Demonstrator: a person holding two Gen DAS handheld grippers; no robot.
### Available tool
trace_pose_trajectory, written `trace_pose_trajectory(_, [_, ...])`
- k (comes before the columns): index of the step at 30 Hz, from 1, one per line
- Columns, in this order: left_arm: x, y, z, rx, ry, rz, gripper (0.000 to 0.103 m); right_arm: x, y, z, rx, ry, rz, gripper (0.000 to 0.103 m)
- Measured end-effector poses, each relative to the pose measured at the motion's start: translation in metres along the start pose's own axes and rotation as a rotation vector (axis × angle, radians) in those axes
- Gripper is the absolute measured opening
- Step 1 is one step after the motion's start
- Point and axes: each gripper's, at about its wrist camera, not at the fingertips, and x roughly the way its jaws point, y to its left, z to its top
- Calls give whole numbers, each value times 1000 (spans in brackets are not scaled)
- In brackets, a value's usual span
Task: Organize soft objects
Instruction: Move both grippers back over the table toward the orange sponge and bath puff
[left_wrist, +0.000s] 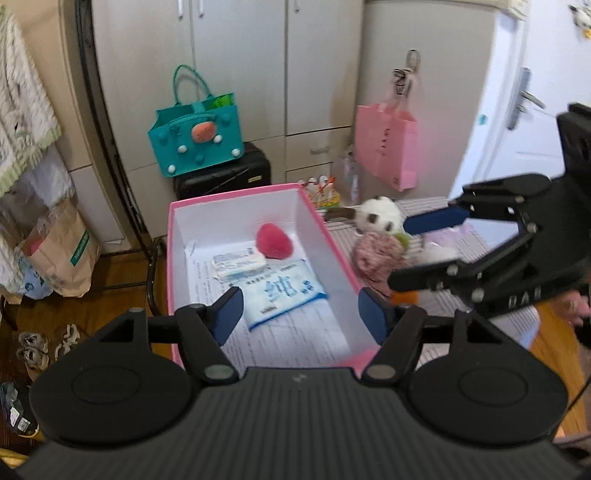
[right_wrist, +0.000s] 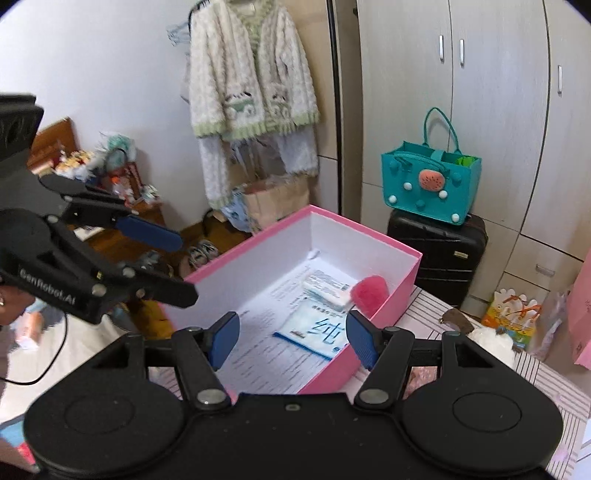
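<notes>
An open pink box (left_wrist: 170, 258) (right_wrist: 402, 288) with white inside walls holds a pink fluffy puff (left_wrist: 274, 240) (right_wrist: 369, 294), a small white tissue pack (left_wrist: 240, 261) (right_wrist: 327, 288) and a blue-and-white tissue pack (left_wrist: 284, 295) (right_wrist: 321, 330) on printed paper. My left gripper (left_wrist: 301, 314) (right_wrist: 184, 266) is open and empty above the box's near end. My right gripper (right_wrist: 291, 338) (left_wrist: 399, 251) is open and empty, over the box's right edge. Beside the box lie a white plush toy (left_wrist: 380, 214) (right_wrist: 491, 341) and a pinkish knitted soft item (left_wrist: 376, 254).
The box stands on a striped tablecloth (left_wrist: 480, 240) (right_wrist: 546, 373). Behind it a teal bag (left_wrist: 195, 140) (right_wrist: 430, 184) sits on a black suitcase (left_wrist: 225, 177) (right_wrist: 439, 254). A pink paper bag (left_wrist: 386, 147) hangs on the wardrobe. A brown paper bag (left_wrist: 62, 254) and shoes (left_wrist: 33, 347) are on the floor.
</notes>
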Motion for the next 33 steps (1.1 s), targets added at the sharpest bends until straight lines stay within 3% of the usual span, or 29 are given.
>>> trace_pose_trajectory(13, [-12, -89, -38, 167, 89, -104, 72, -82, -10, -55, 66, -24, 10, 69])
trace_pose_trajectory(22, [26, -130, -53, 225, 116, -179, 72, -126, -39, -106, 141, -75, -16, 69])
trace_pose_trajectory(27, [67, -141, -67, 187, 211, -288, 72, -121, -60, -140, 161, -69, -37, 70])
trace_pose_trajectory(33, [107, -152, -80, 171, 198, -263, 72, -99, -88, -179, 241, -67, -68, 70])
